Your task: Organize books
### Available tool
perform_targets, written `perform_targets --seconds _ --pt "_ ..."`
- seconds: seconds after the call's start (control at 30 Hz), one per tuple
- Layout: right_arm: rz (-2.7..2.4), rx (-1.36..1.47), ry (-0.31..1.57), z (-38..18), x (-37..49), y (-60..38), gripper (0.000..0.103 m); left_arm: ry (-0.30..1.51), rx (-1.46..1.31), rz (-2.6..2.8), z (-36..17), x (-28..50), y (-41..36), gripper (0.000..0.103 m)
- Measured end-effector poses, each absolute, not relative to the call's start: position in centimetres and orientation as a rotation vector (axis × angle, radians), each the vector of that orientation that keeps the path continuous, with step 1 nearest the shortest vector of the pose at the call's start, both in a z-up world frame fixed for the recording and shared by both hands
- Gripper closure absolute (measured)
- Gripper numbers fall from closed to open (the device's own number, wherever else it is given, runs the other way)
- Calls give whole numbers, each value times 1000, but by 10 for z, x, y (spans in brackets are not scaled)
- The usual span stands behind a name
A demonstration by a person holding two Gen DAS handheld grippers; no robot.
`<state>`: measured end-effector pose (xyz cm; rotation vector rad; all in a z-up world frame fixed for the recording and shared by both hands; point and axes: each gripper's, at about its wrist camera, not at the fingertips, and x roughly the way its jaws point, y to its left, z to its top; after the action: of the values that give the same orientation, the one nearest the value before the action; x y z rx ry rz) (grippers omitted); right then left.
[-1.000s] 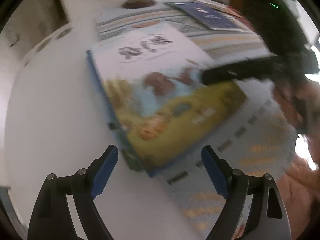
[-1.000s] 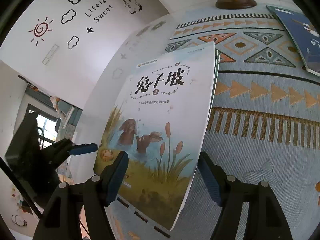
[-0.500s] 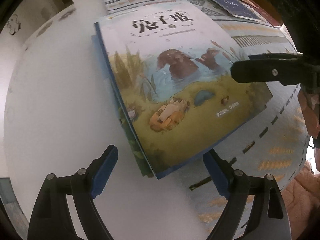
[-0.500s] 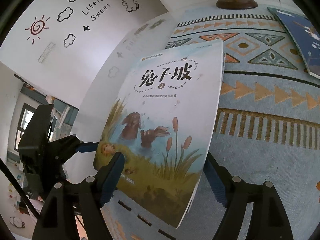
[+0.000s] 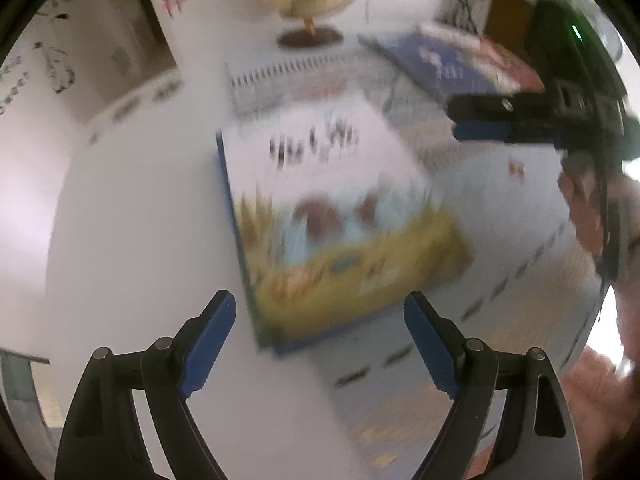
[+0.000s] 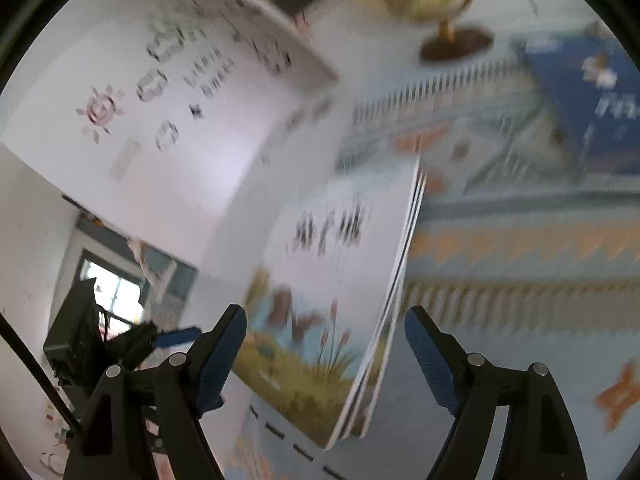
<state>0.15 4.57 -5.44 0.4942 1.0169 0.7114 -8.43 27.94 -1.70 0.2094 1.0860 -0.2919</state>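
A stack of thin picture books (image 5: 336,224), topped by a rabbit-and-reeds cover with black title characters, lies partly on the white floor and partly on a patterned rug (image 5: 500,280). My left gripper (image 5: 320,340) hovers open above the stack's near corner, with nothing between its blue pads. In the right wrist view the same stack (image 6: 332,300) lies ahead of my right gripper (image 6: 324,356), which is open and clear of the covers. Both views are motion-blurred.
A globe on a dark wooden base (image 5: 312,0) stands at the rug's far end. A dark blue book (image 5: 444,68) and a reddish one lie at the far right. A white wall with cartoon drawings (image 6: 160,80) rises to the left. A hand (image 5: 592,208) holds the right gripper.
Both grippers have lifted back from the stack, which now looks smaller, and the globe has come into view. The right jaws stand a little wider than a second ago. The stack has not moved.
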Motion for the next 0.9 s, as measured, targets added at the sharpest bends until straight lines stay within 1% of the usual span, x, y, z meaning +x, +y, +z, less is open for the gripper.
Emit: perform_targets --seconds 0.13,0.3,0.47,0.67,0.77,0.83,0.87,0.9 --pt "688 465 876 -23 6 -10 22 1022 17 -290 10 -42 241 17" --pt "546 481 787 -12 29 -102 22 1003 -195 -239 9 22 181 16" --pt "479 552 804 -31 73 -185 22 1007 -208 -185 -17 84 110 16" --pt "405 565 785 -69 112 -227 22 1038 -207 -174 -68 141 52 16" --pt "433 646 749 -95 117 -241 22 1034 -217 -213 -87 150 42 16" --pt "428 685 797 -110 118 -245 22 1002 -200 -234 -98 146 35 15" --pt "427 687 796 -112 116 -245 23 962 -170 -229 -98 140 31 13" --pt "423 663 778 -110 114 -243 21 965 -137 -238 -99 138 25 13"
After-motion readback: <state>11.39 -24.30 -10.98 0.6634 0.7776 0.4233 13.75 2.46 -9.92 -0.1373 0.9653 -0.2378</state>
